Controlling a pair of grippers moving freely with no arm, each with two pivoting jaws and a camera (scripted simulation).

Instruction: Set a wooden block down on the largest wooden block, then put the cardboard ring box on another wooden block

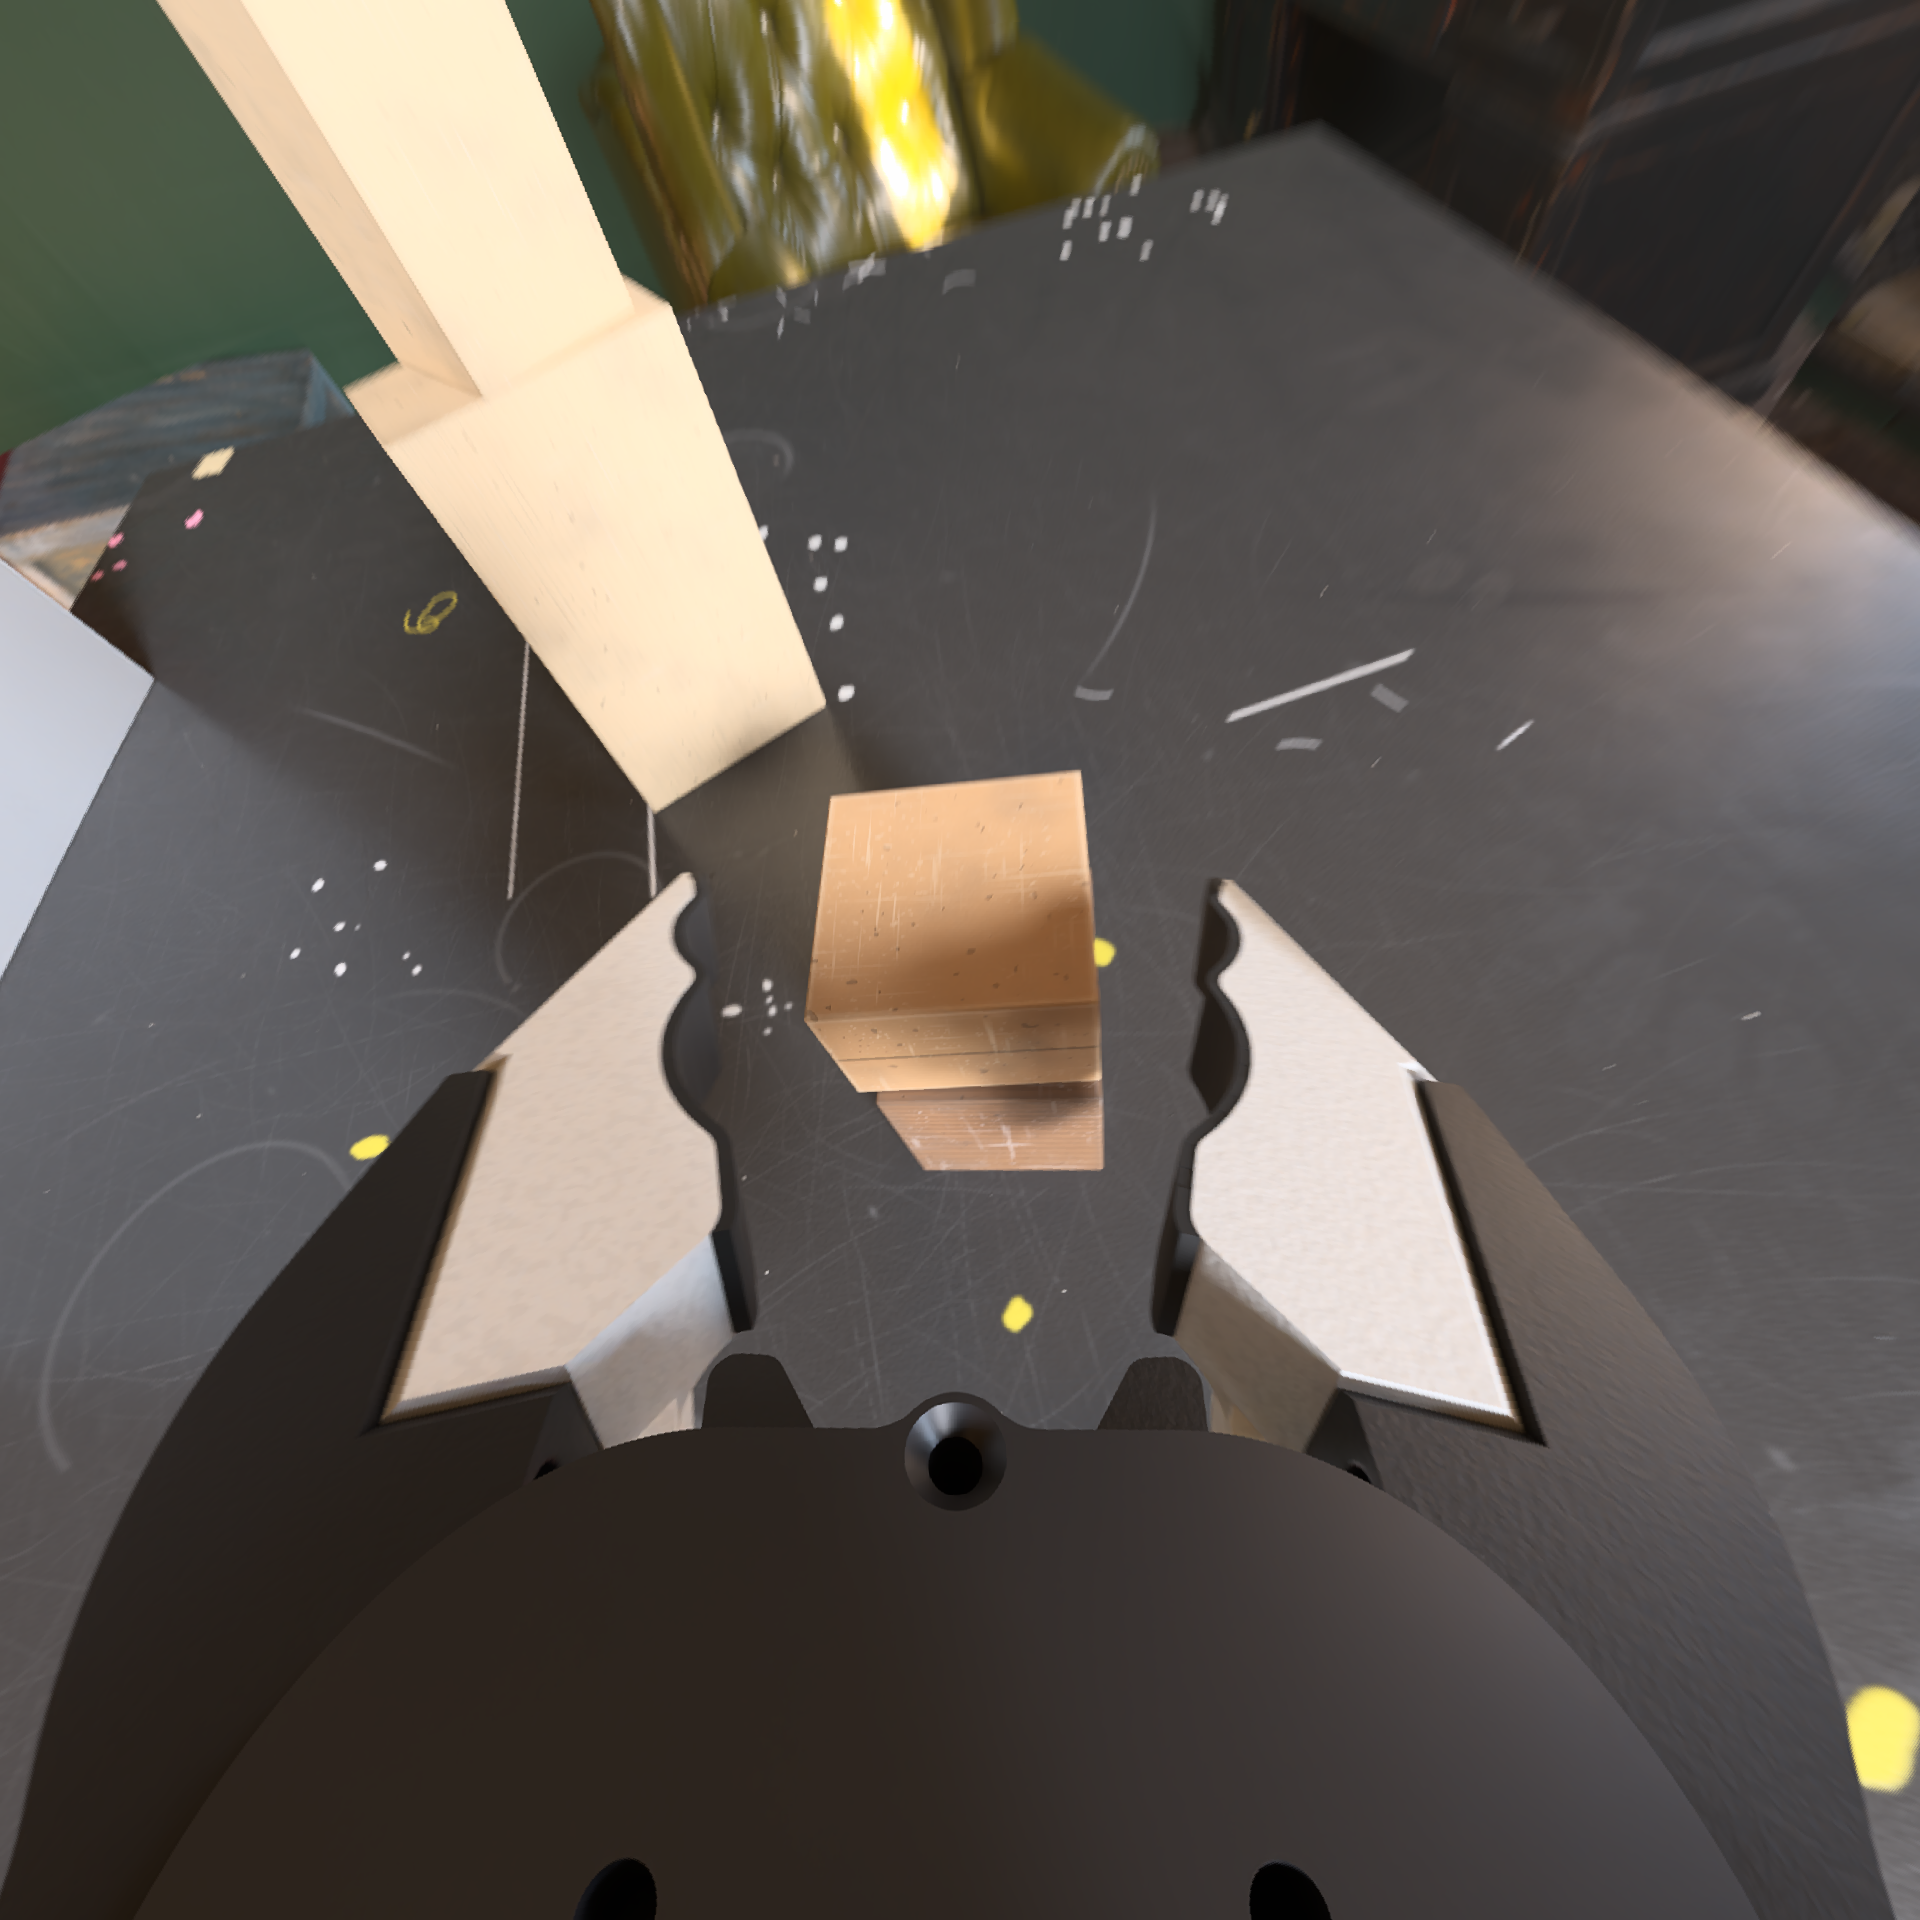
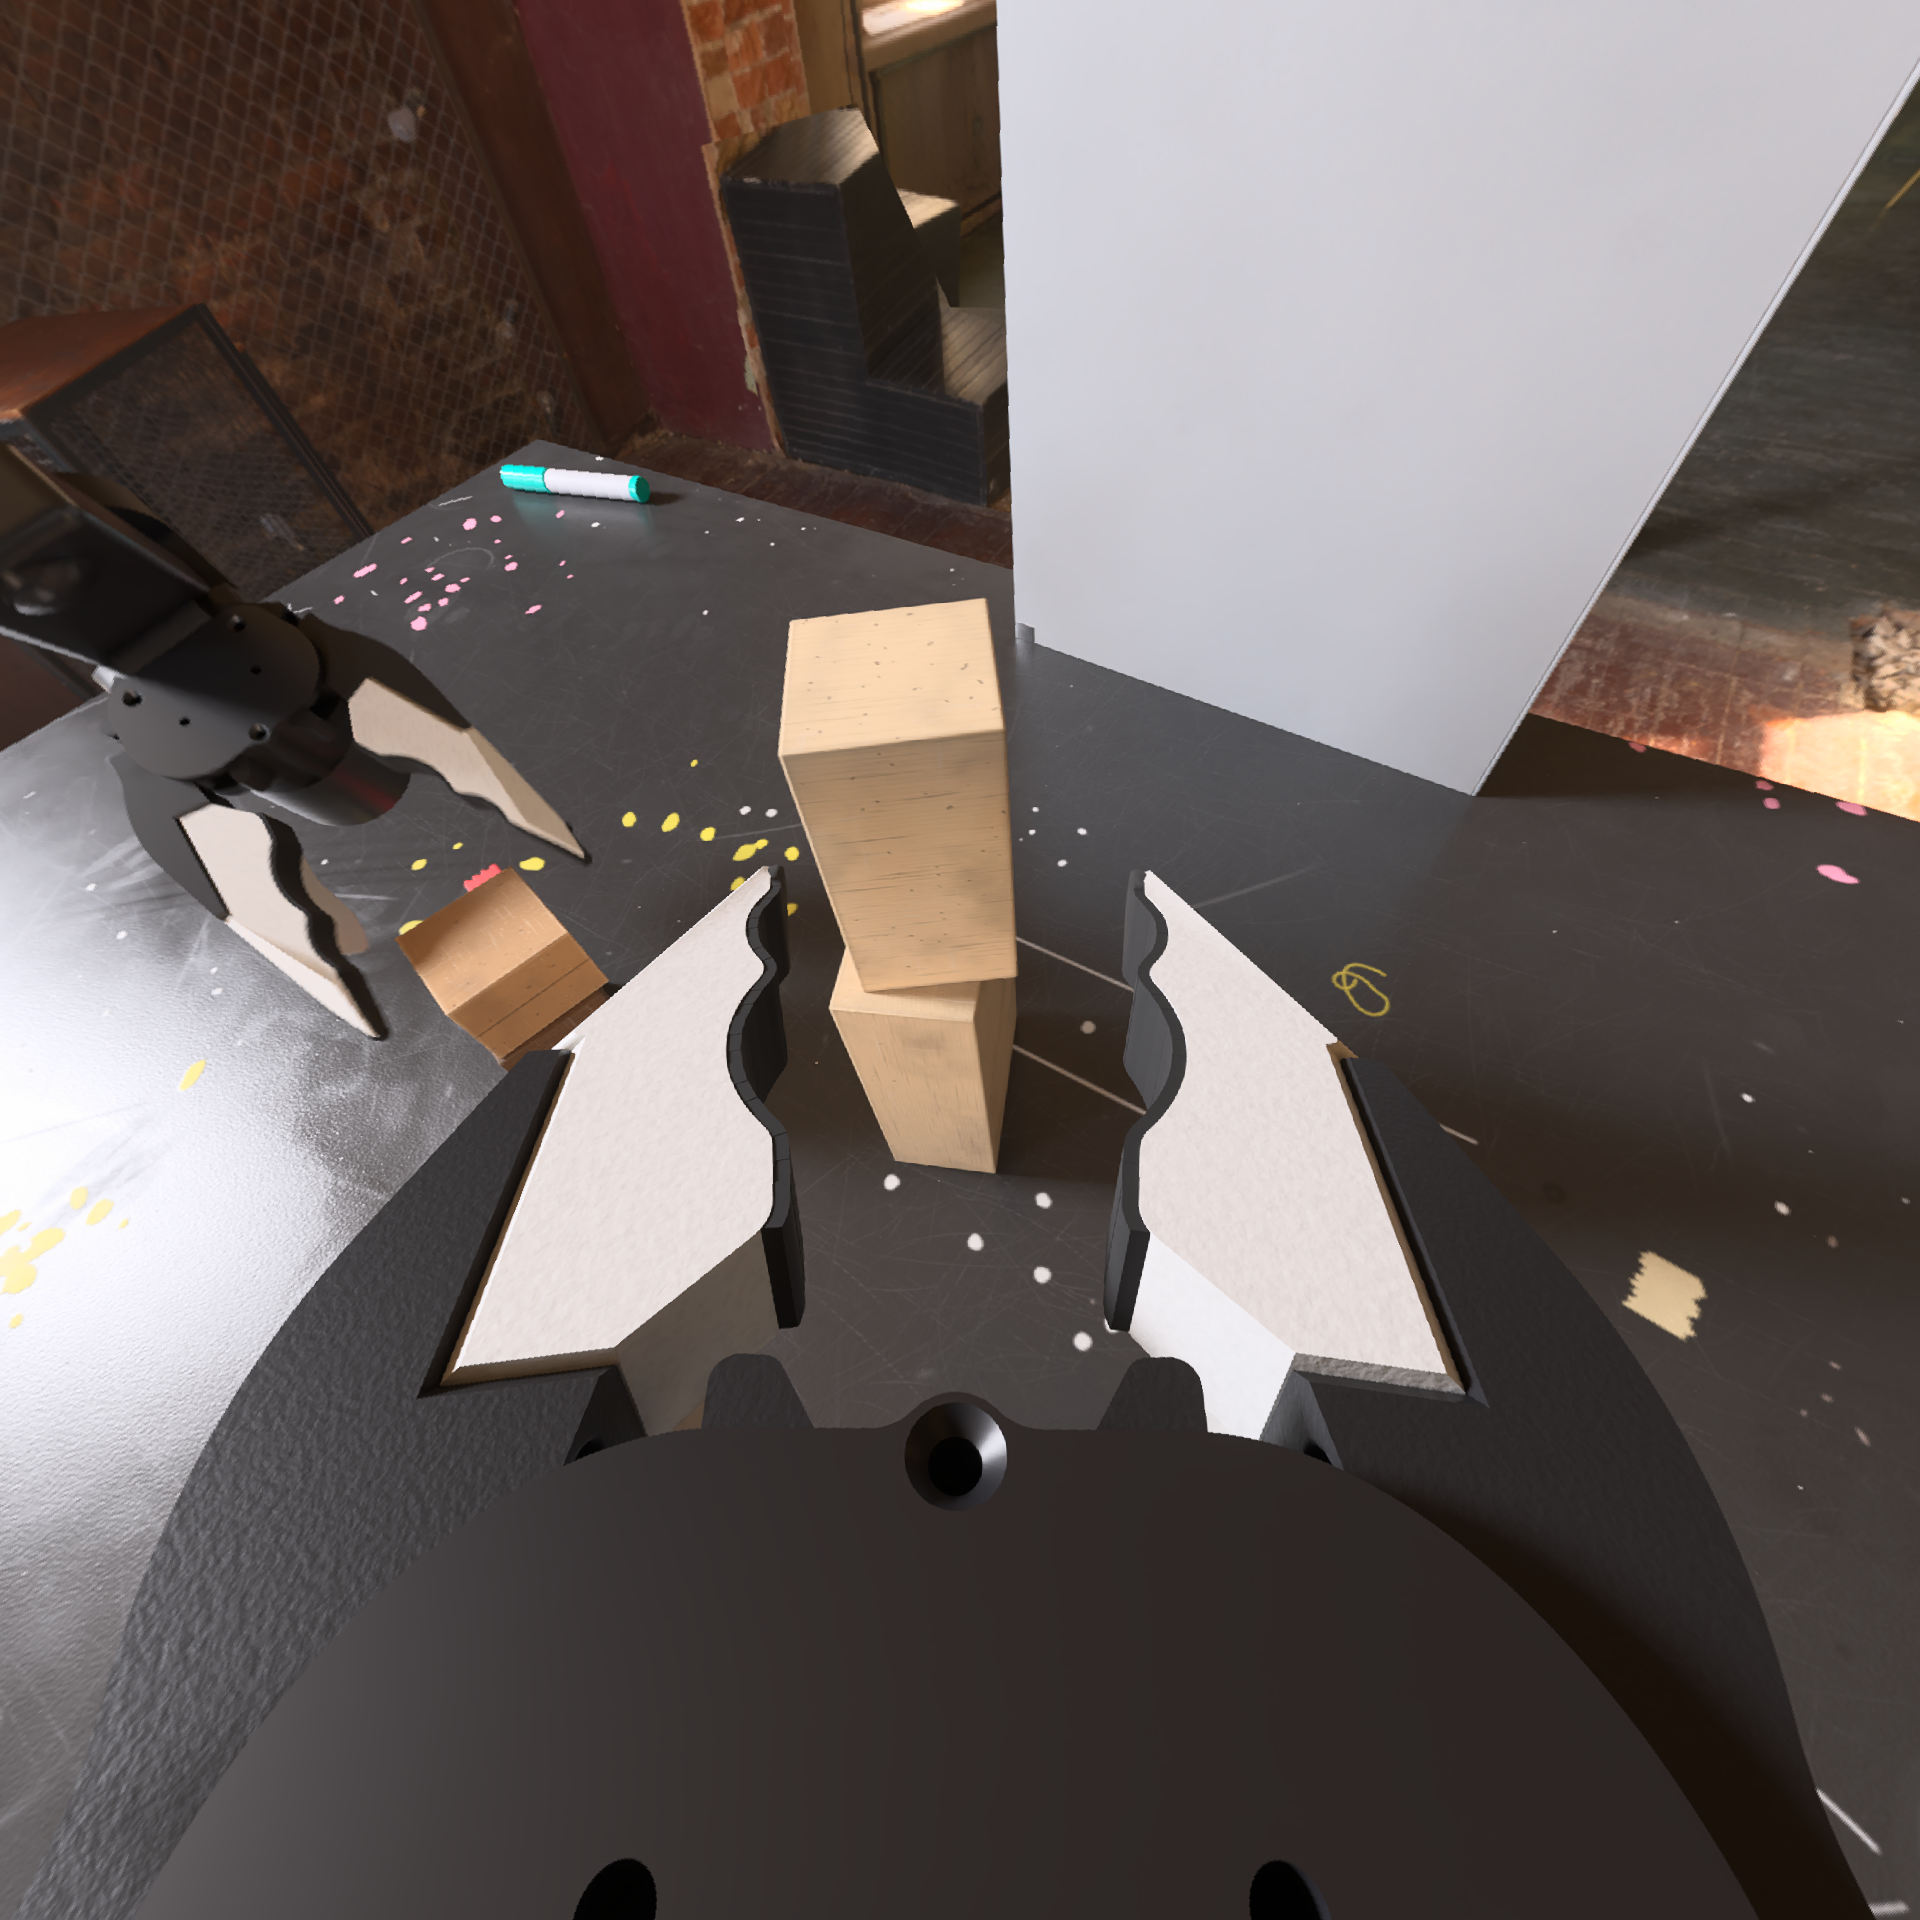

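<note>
Dark scuffed table [image 2: 1558, 1039]: two pale wooden blocks [image 2: 899, 790] are stacked; cardboard ring box [image 1: 956, 914] is framed by spread left gripper [image 1: 956, 904]; right gripper [image 2: 956, 894] is spread, empty.

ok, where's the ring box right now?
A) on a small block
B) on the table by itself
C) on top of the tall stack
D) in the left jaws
A: the ring box sits on a small darker block, with the open left gripper apart from it; the tall stack has nothing on top.
</note>
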